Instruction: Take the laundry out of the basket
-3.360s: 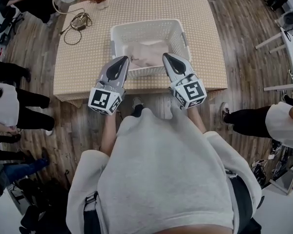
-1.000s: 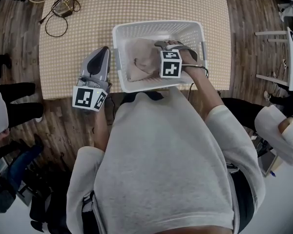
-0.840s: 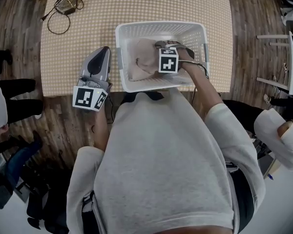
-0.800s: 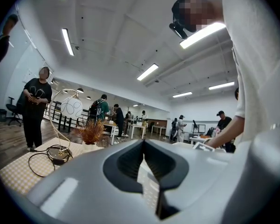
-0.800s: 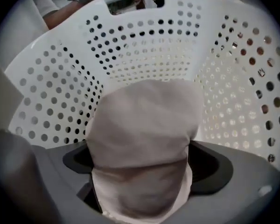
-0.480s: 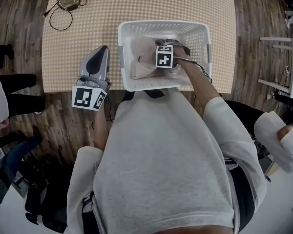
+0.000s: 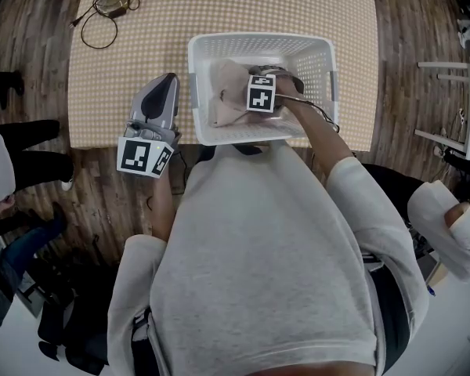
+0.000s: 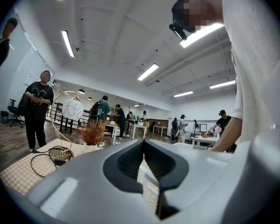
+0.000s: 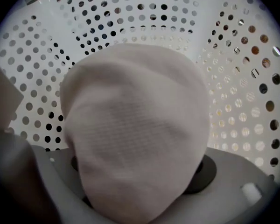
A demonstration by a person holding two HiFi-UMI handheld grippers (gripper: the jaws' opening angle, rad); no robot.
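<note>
Our right tool (image 7: 265, 81) points straight down into the basket. Its jaws are wide apart and have just been closing, and a rounded bulge of the laundry fills the gap between them. We judge that the pads do not pinch it yet. Our left tool (image 7: 171, 79) hangs level over the near edge of the desk, just beside the basket's left wall, with its jaws together on nothing.

We work at a checked desk (image 7: 141, 45). The white perforated basket (image 7: 329, 73) stands at its near edge, right of the middle. Inside it, the pale laundry (image 7: 222, 92) lies bunched toward the left wall, under the right tool. A thin cable (image 7: 94, 23) lies coiled near the far left corner, well apart from all this.

The step in hand is the grasp. We think it best to finish closing on the thick bulge and not on a thin edge, since soft cloth may slip from a shallow bite. The jaw tips should stay clear of the holed floor and walls so that nothing snags. The lift should then go straight up until the trailing cloth clears the rim. The basket looks light and sits at the edge, so the left tool could steady its wall if it rises with the cloth.
</note>
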